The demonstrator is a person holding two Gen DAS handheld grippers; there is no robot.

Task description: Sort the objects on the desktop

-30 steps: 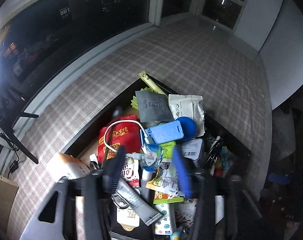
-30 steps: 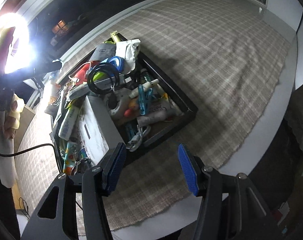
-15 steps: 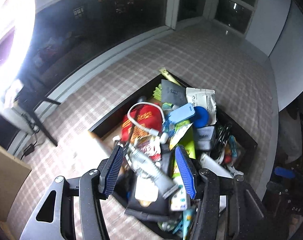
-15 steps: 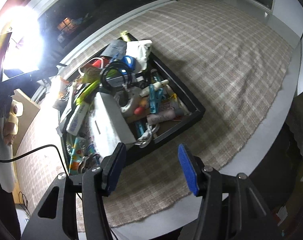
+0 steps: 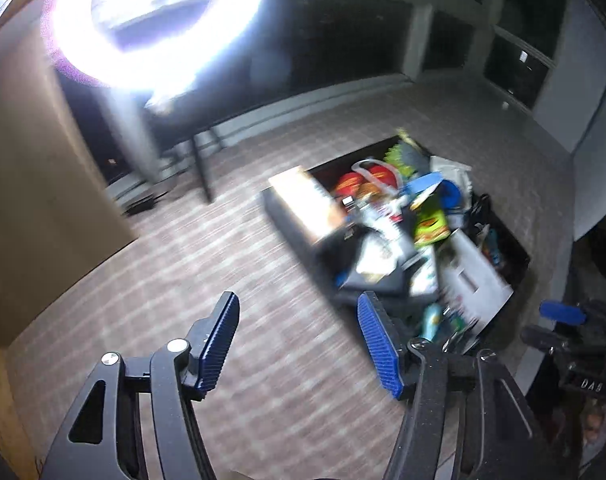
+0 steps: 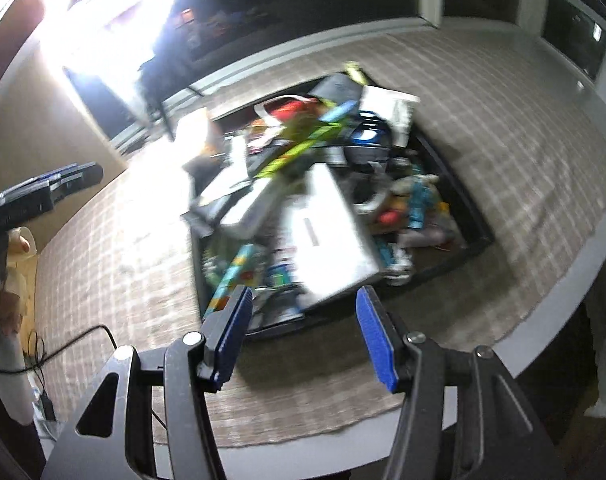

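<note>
A black tray (image 5: 287, 222) (image 6: 480, 236) on the checked cloth is heaped with small items. Among them are a white box (image 5: 476, 281) (image 6: 332, 236), a tan box (image 5: 303, 200), a green packet (image 5: 429, 222) (image 6: 299, 149) and a red packet (image 5: 353, 183). My left gripper (image 5: 299, 342) hangs over bare cloth to the left of the tray. Its jaws are opening and nothing is between them. My right gripper (image 6: 303, 338) stands open and empty just before the tray's near corner. One of its blue pads (image 5: 561, 312) shows at the right edge of the left wrist view. Both views are blurred.
A bright ring light (image 5: 155, 20) on a dark stand glares at the back left. A brown board (image 5: 31, 200) stands at the left. A black cable (image 6: 83, 336) lies on the cloth. The table's pale edge (image 6: 563, 292) curves along the right, with dark windows behind.
My left gripper has swung left, off the heap in the tray and out over bare cloth, and its jaws stand wider. My right gripper has shifted closer to the tray.
</note>
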